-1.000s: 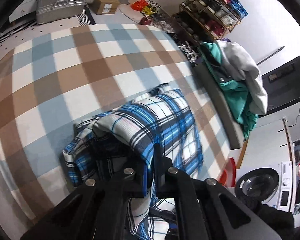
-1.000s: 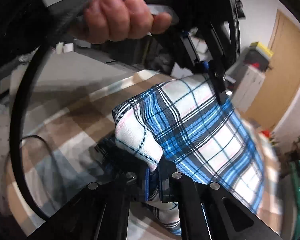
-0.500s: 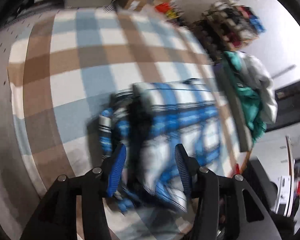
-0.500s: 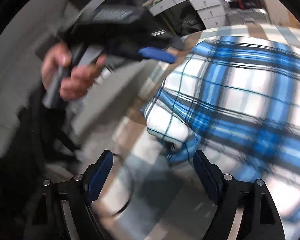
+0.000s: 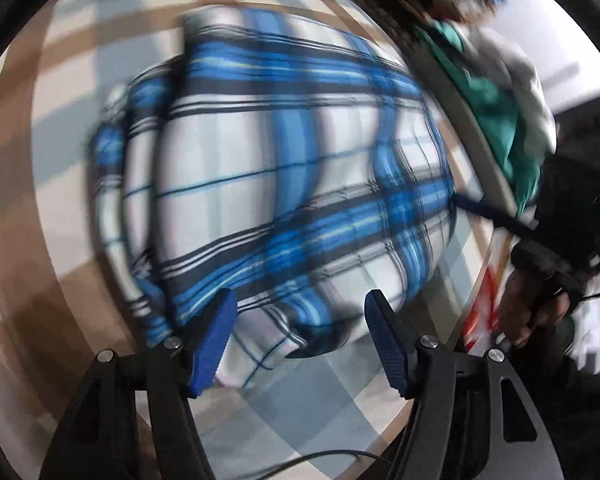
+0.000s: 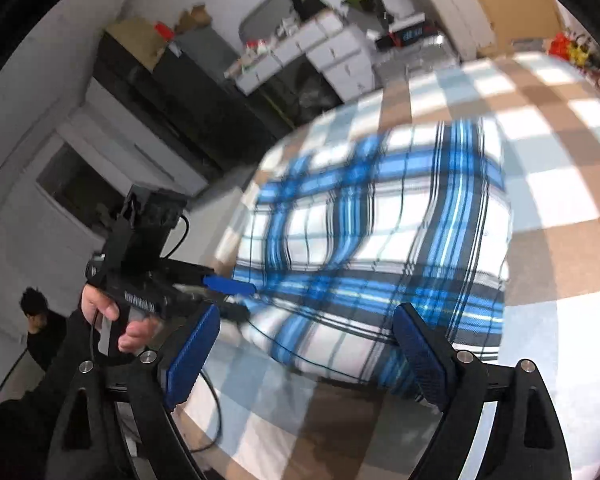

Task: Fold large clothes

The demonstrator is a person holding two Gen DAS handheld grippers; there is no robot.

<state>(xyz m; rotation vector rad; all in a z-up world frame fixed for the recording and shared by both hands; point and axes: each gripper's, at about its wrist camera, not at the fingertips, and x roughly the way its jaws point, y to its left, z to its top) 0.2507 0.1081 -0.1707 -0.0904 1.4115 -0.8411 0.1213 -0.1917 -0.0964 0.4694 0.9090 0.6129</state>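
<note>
A blue and white plaid garment (image 5: 284, 184) lies folded on the brown, blue and white checked cloth (image 5: 72, 216). My left gripper (image 5: 300, 336) hovers at its near edge with jaws opening; the fabric shows in the gap, but the blue pads (image 5: 214, 336) do not press it. In the right wrist view the same garment (image 6: 372, 248) sits just past my right gripper (image 6: 306, 356), whose jaws are opening wide and hold nothing. The left gripper (image 6: 228, 286) appears there at the garment's left edge, held by a hand (image 6: 112, 312).
A pile of teal and white clothes (image 5: 496, 92) lies beyond the cloth's right edge. White drawers (image 6: 332, 56) and dark cabinets (image 6: 172, 92) stand behind the surface. A person in black (image 6: 40, 320) is at the far left. A cable (image 6: 216, 400) hangs near the surface's edge.
Both grippers were shut on a raised fold of the plaid garment and have let it go and opened. The garment has dropped flat. The left gripper sank closer; the right one rolled and swung sideways.
</note>
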